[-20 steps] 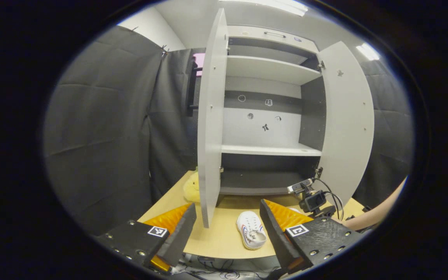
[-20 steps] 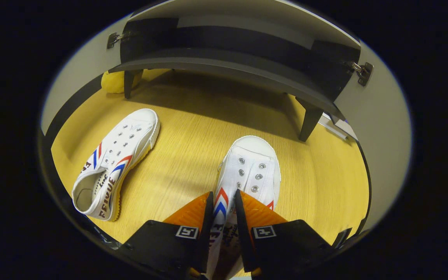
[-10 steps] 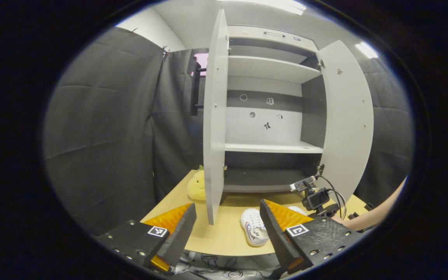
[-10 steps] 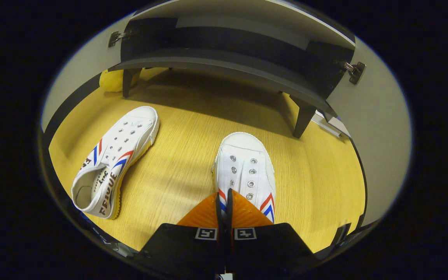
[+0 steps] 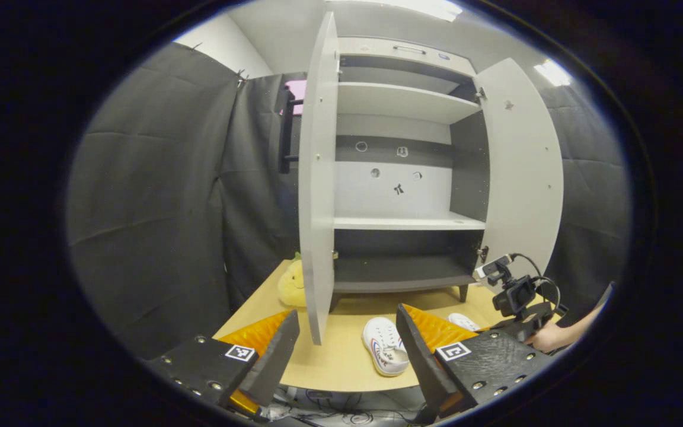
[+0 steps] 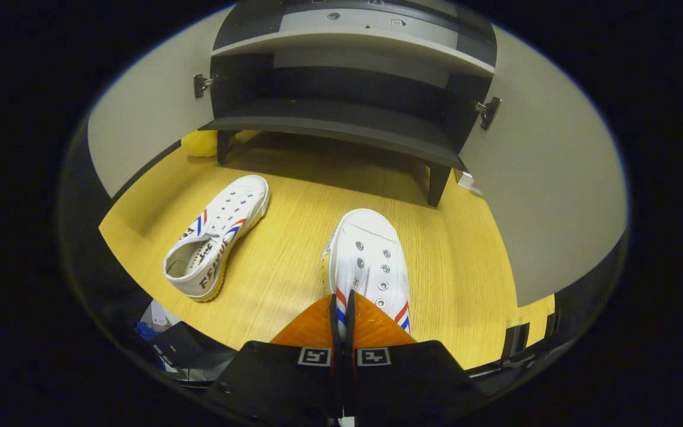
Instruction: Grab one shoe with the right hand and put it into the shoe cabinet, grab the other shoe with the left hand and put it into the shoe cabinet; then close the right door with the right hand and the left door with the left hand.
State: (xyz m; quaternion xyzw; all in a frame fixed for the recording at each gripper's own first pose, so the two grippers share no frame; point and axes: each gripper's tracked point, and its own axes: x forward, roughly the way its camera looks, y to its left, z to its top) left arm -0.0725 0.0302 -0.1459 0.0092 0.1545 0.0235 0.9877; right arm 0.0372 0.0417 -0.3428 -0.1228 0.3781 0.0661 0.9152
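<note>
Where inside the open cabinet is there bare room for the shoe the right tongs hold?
The grey cabinet's dark bottom shelf lies bare from wall to wall between the two open doors, and the pale middle shelf above it is bare too. Below, the wooden tabletop is busier: the second white striped shoe lies left of the gripped white shoe, held by the right tongs.
</note>
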